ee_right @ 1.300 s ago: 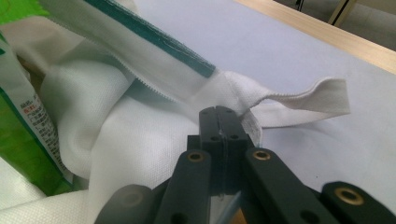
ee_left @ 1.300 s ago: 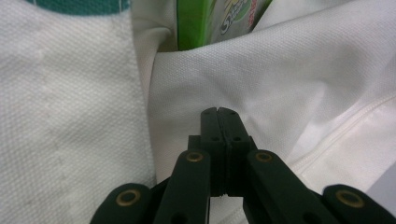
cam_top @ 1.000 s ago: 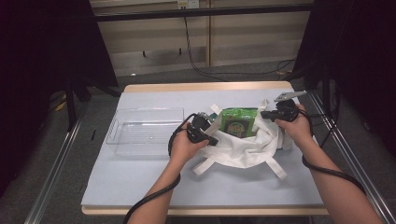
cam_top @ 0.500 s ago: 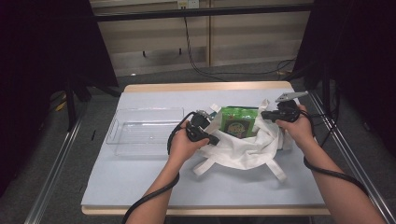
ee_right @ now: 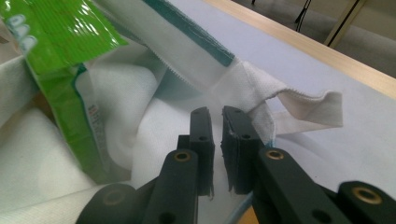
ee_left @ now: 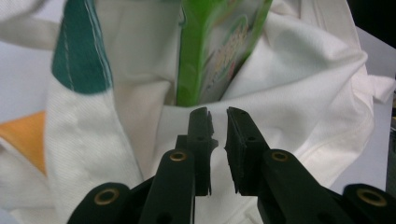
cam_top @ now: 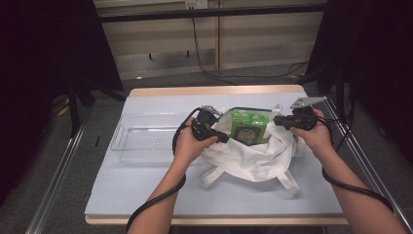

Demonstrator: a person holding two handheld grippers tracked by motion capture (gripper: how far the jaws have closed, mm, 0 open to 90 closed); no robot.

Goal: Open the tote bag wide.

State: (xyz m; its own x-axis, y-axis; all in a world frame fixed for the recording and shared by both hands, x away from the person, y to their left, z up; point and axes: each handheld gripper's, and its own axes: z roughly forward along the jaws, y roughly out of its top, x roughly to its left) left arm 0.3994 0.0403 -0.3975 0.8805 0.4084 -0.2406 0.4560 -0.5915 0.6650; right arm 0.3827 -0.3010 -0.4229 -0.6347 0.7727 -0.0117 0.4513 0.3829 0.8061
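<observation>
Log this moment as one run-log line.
left gripper: jaws just opening, narrow gap, nothing between | right gripper: same | white tote bag: on table | green packet: upright inside bag | clear tray: left of the bag

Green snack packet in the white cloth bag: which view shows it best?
High view: the green snack packet shows its whole printed front, standing in the white cloth bag. Left gripper view gives its edge, right gripper view one glossy corner.

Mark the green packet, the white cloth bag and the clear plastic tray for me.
green packet (cam_top: pixel 249 127), high view, on its printed front face.
white cloth bag (cam_top: pixel 253 161), high view, on the bunched near side of the cloth.
clear plastic tray (cam_top: pixel 146 142), high view, on its bare floor.
</observation>
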